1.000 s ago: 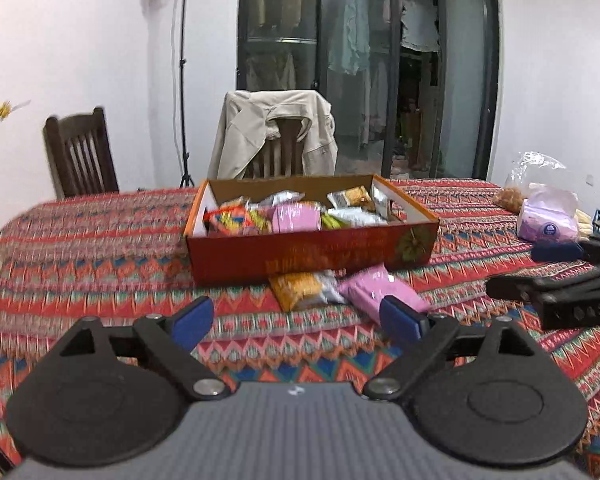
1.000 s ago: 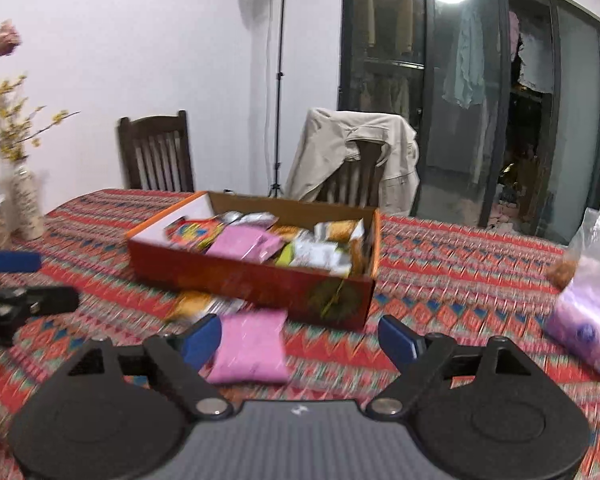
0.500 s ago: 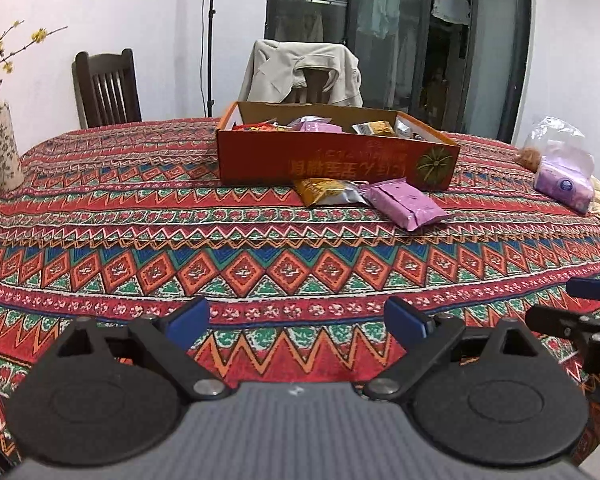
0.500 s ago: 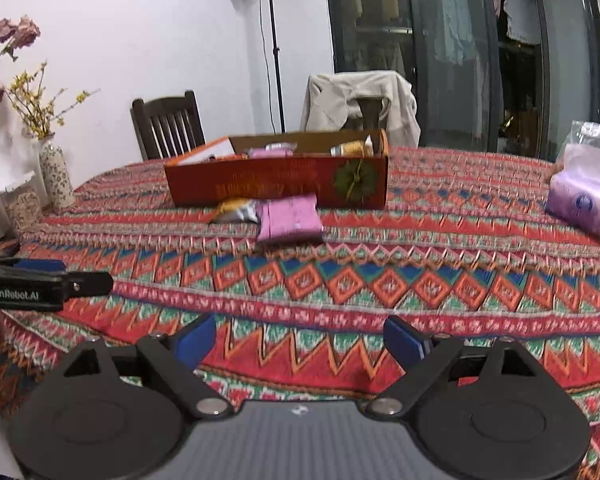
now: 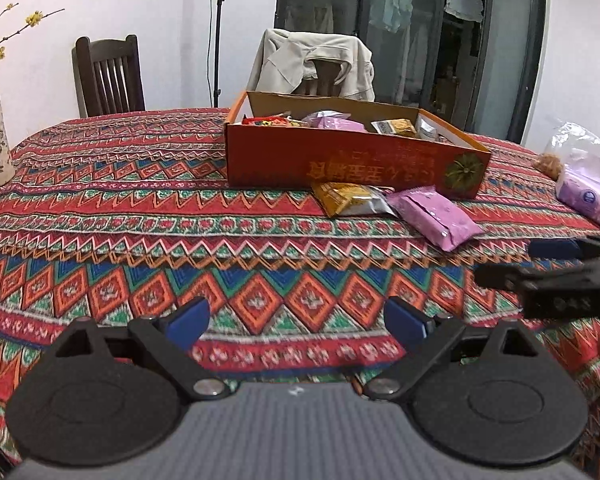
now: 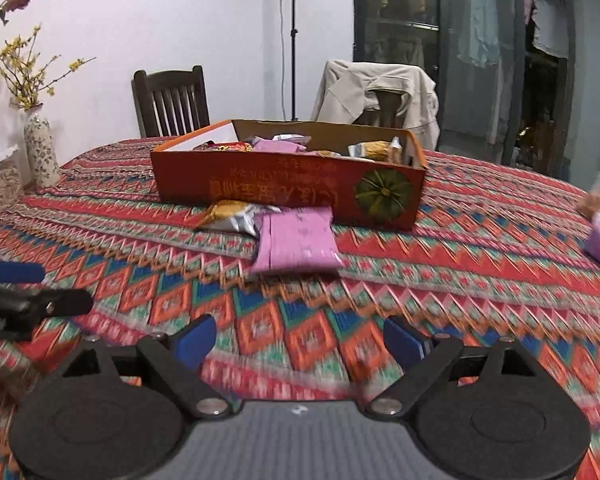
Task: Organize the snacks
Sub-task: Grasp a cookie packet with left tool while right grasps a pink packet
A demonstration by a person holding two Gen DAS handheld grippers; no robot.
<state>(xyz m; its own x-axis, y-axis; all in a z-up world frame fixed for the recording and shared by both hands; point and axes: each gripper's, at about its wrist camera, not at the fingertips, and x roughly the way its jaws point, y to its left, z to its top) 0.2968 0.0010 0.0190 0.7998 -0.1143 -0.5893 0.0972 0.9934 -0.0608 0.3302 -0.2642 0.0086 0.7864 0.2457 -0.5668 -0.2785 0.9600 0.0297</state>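
Left tool (image 5: 296, 318): jaws wide apart, nothing between them, only tablecloth under the gap. Right tool (image 6: 298, 338): same, spread wide, gripping nothing. Both hang over the near part of the table (image 5: 100, 216), well short of the snacks.

Box (image 5: 340, 160): orange-red cardboard, open top, sits on the table at about 12 o'clock from both tools. Several packets are inside; a pink one (image 5: 336, 124) and a yellow one (image 5: 394, 127) show above the rim.

Two snacks lie loose on the cloth, just in front of the box's near wall:
- yellow packet (image 5: 350, 199), silver end, touching or nearly touching the box.
- pink packet (image 5: 436, 216), beside the yellow one and overlapping its edge. From the left tool it is at about 1 o'clock; from the right tool (image 6: 296, 244) it is dead ahead at 12.

In the left view the right tool pokes in at 3 o'clock (image 5: 556, 276); in the right view the left tool shows at 9 o'clock (image 6: 20, 292).

Also on the table: vase (image 6: 40, 152) at far left, purple pack in a clear bag (image 5: 588, 192) at far right. Two chairs behind the table, one with a beige jacket (image 5: 312, 60) over it. The right view is motion-blurred.
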